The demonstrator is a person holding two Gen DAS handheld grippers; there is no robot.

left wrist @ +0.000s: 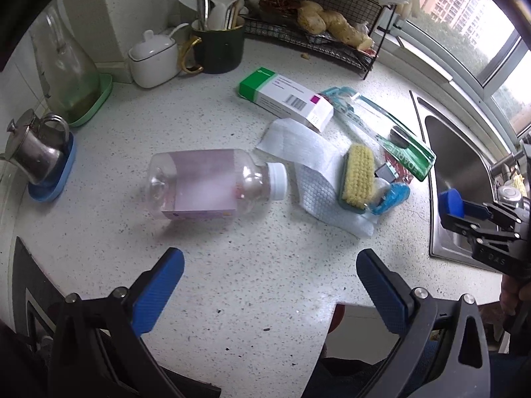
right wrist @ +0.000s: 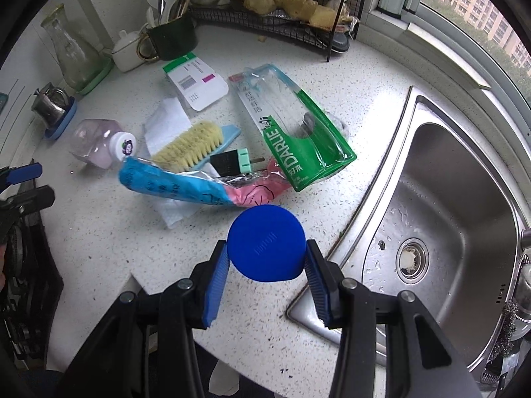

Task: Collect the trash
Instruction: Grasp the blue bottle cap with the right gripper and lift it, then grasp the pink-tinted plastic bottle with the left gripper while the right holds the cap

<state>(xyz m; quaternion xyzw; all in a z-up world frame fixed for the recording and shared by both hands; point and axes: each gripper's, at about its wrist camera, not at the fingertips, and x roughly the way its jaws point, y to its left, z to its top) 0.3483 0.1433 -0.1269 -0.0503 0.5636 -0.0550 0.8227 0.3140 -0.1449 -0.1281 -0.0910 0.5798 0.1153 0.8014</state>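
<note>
- Speckled white kitchen worktop [left wrist: 232, 265] carries everything, with a steel sink [right wrist: 458, 199] let into its right side and a window behind it.
- Right gripper [right wrist: 267, 262] has its two blue pads pressed on either side of a round blue cap [right wrist: 267, 242], held clear of the worktop near the sink's front corner.
- That cap looks like hard, light plastic with a smooth rim; a squeeze across its width, as now, seems the sound hold, though it could twist out if the pads slip.
- Left gripper [left wrist: 265, 285] hovers with its fingers spread wide and nothing between them, above the bare front part of the worktop.
- Just beyond it lies a clear bottle [left wrist: 212, 185] on its side, white lid pointing right; it appears empty, so light, springy and prone to roll, and best taken across the belly.
- Further right, mid-worktop, sits the rest of the litter: a sheet of paper towel [left wrist: 315, 172], limp and weightless; a scrubbing brush [left wrist: 356, 175], stiff, probably not rubbish; a green and white carton [left wrist: 285, 98], light and crushable.
- Toothbrush packaging [right wrist: 298, 132] in green and clear plastic lies nearest the sink edge, thin and slippery, best pinched at a rim.
- Only the right view shows a blue and pink wrapper [right wrist: 186, 187], a small plug [right wrist: 232, 162] and the sink's drain.
- Only the left view shows the bottle whole, plus the right gripper from the side over the sink.
</note>
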